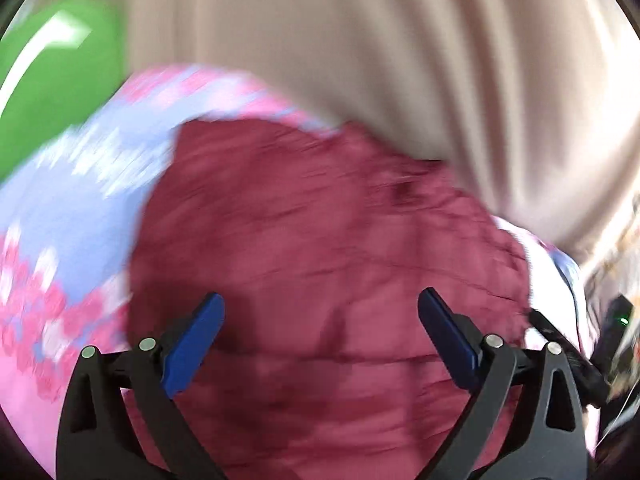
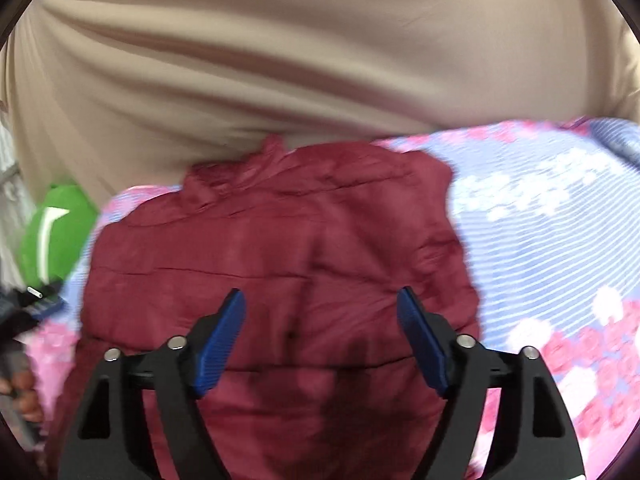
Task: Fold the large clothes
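Just one maroon jacket, folded.

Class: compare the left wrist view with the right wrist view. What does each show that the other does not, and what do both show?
Only the left wrist view shows a small green light on dark gear at its right edge. Only the right wrist view shows the jacket's collar. Both show the maroon jacket on the floral sheet, a beige curtain, a green object, and open grippers.

You have one quilted maroon padded jacket, one pink-and-blue floral bedsheet, one beige draped curtain, one green plush object, and two blue-padded grippers.
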`<action>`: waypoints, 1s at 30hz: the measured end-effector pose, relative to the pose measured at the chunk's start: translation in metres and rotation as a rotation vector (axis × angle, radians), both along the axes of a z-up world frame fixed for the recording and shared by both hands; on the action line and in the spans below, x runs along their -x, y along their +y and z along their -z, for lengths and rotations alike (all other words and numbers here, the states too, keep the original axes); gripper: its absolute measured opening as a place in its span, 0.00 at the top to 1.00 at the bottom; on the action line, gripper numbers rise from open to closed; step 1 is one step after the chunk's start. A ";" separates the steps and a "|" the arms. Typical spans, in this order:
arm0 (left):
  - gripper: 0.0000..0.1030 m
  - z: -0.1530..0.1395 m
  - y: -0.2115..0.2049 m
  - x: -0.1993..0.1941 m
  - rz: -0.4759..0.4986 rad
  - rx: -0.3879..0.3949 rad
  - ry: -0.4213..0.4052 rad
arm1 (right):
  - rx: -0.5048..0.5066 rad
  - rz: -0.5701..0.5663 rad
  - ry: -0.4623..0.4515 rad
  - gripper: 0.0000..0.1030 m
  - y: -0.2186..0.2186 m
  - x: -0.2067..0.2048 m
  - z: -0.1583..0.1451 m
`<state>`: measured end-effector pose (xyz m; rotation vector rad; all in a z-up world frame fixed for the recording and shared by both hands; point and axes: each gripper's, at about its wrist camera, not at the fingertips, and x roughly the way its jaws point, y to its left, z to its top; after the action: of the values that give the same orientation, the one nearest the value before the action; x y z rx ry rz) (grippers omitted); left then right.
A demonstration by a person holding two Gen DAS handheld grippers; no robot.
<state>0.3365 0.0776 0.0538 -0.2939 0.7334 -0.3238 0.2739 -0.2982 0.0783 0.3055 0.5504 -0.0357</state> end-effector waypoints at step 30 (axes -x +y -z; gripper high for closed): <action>0.83 0.069 0.018 -0.043 -0.185 -0.050 0.065 | 0.053 0.259 0.062 0.82 -0.022 -0.045 -0.014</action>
<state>0.3800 0.0955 -0.0147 -0.3234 0.7713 -0.1206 0.3191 -0.3207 0.0928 0.3237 0.5680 -0.3106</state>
